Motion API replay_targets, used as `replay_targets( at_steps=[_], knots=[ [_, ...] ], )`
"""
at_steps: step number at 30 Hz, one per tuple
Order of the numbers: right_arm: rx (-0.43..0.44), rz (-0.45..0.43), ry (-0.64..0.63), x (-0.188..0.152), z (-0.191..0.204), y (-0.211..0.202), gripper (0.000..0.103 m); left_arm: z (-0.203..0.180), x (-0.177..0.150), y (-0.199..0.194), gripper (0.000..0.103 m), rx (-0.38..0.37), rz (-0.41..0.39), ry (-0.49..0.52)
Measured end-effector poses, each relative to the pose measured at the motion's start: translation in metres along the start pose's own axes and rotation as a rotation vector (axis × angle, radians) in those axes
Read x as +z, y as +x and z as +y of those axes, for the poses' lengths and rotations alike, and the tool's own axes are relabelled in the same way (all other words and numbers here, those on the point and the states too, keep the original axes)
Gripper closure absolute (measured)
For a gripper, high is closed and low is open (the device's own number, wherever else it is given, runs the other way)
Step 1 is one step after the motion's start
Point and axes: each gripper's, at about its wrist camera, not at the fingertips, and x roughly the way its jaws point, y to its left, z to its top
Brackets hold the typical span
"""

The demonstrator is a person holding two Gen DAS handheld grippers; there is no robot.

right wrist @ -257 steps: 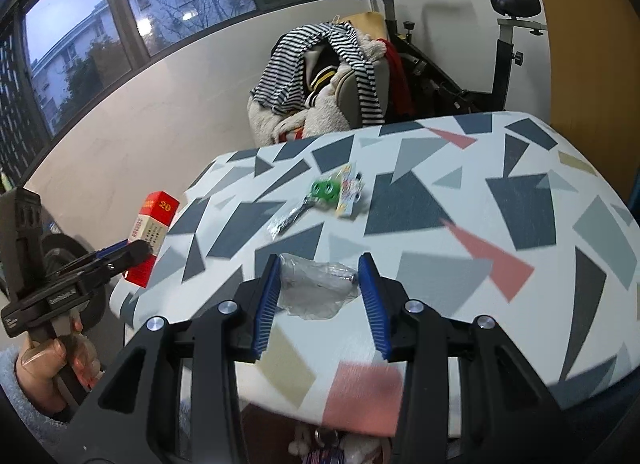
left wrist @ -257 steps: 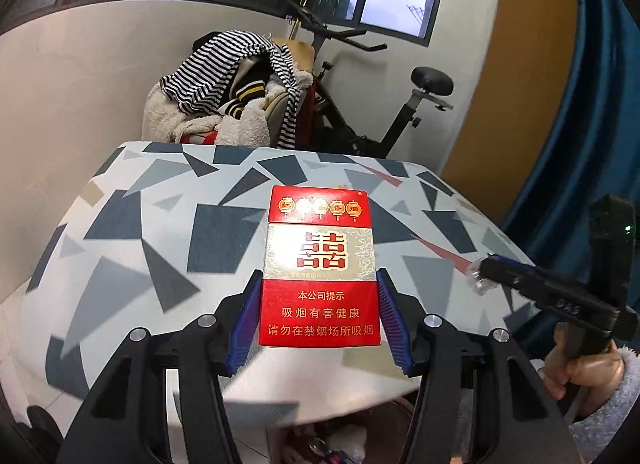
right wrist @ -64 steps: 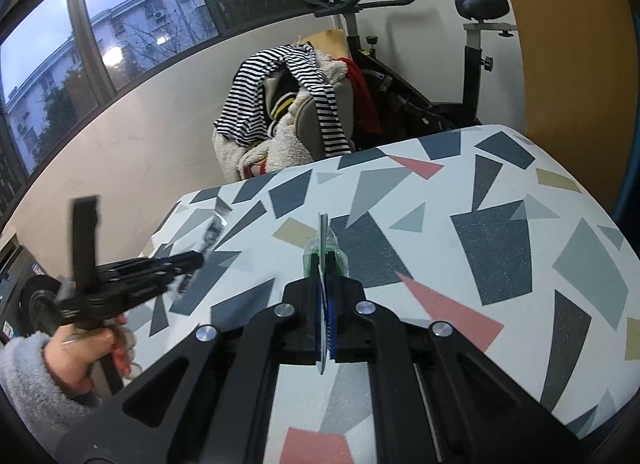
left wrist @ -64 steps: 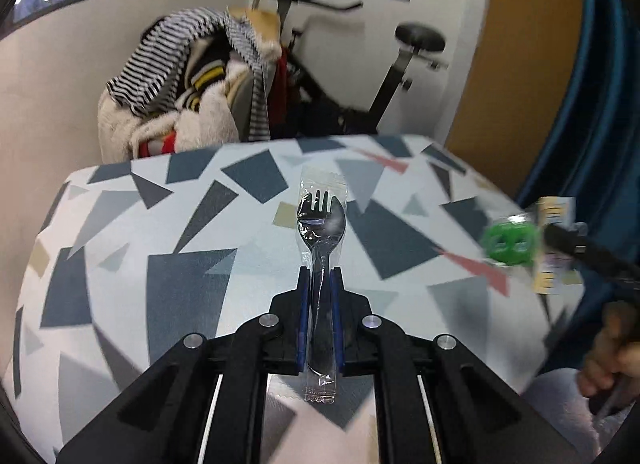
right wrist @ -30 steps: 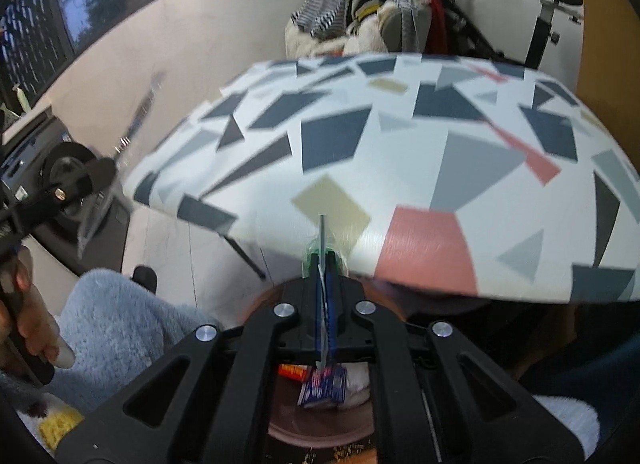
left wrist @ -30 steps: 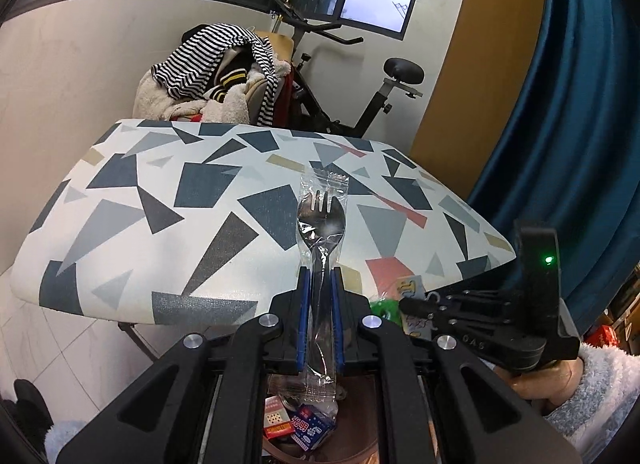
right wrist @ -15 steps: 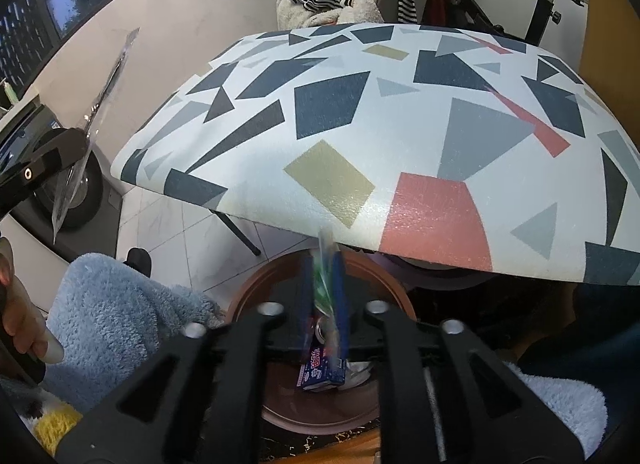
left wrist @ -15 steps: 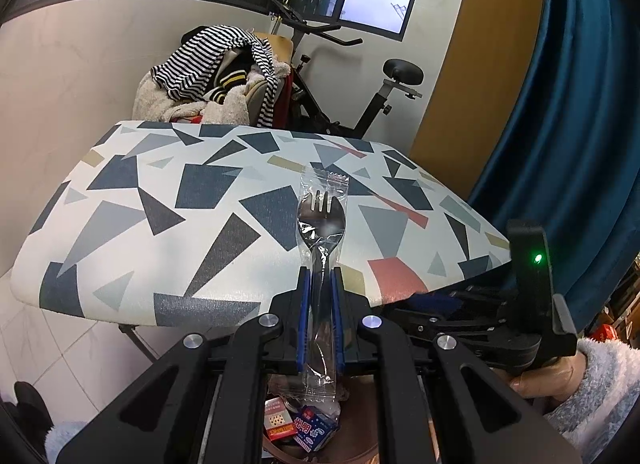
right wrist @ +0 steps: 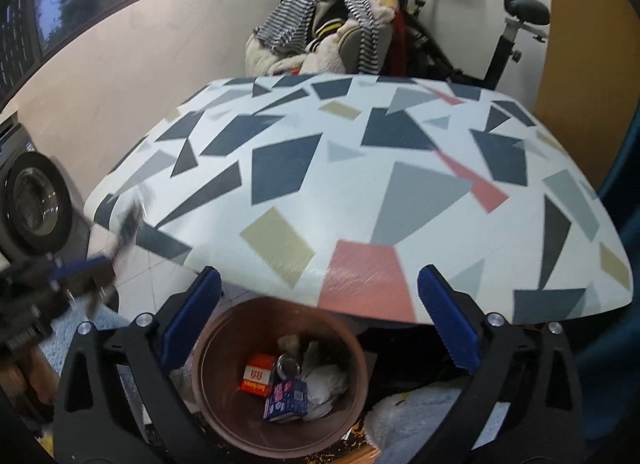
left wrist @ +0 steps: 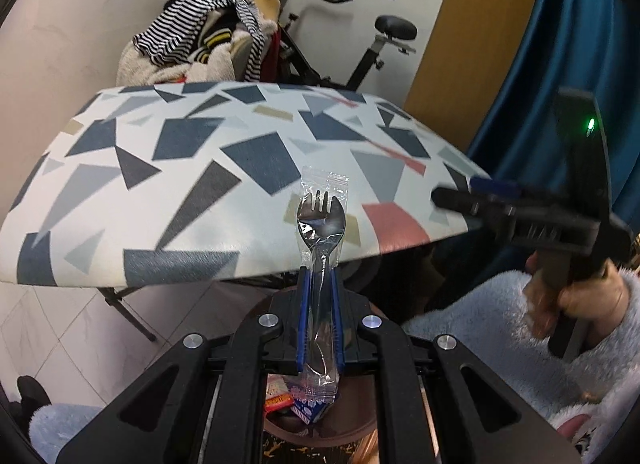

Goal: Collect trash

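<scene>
Task looks nearly done, judging by the table point(right wrist: 360, 168): top bare, no trash left on it. Left gripper point(left wrist: 320, 324) is clenched on a wrapped plastic fork point(left wrist: 321, 224), hanging over the bin point(right wrist: 216, 344) at 6 o'clock, below the table's near edge; that's prob. the last piece to drop. Right gripper point(right wrist: 320, 320) jaws opening wide, nothing between them, right above the bin. In the bin: red box point(right wrist: 256, 378), blue packet point(right wrist: 286, 402), crumpled white wrappers point(right wrist: 326, 380).
</scene>
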Motion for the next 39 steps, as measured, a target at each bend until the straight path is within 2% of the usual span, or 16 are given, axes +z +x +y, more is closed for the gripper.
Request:
replay_targets(
  at_steps=[3,5,7,11,16,24,32,39],
  knots=[
    [-0.005,-0.011,0.004,0.011,-0.009,-0.002,0.006,-0.001,-0.003,0.006,0.093,-0.008,0.015,0.005],
    [-0.009,-0.016,0.004,0.015,-0.015,-0.007,0.006,-0.002,-0.002,0.007,0.081,-0.020,0.016,0.004],
    [-0.013,-0.018,0.000,0.019,-0.018,-0.010,0.006,-0.003,0.000,0.004,0.030,-0.019,0.003,0.006],
    [-0.031,-0.025,-0.016,0.025,-0.017,-0.017,0.006,-0.005,0.008,-0.006,0.013,0.038,-0.050,0.009],
    [-0.051,-0.043,-0.029,0.026,-0.012,-0.021,0.006,-0.004,0.024,-0.017,0.006,0.093,-0.095,0.029],
    [-0.076,-0.093,-0.043,0.034,-0.009,-0.036,0.006,-0.006,0.055,-0.041,0.006,0.174,-0.172,0.093],
    [-0.099,-0.181,-0.056,0.058,-0.012,-0.068,0.006,-0.010,0.095,-0.075,0.006,0.250,-0.280,0.137],
    [-0.104,-0.229,-0.054,0.077,-0.015,-0.089,0.006,-0.010,0.120,-0.094,0.006,0.313,-0.325,0.129]
  ],
)
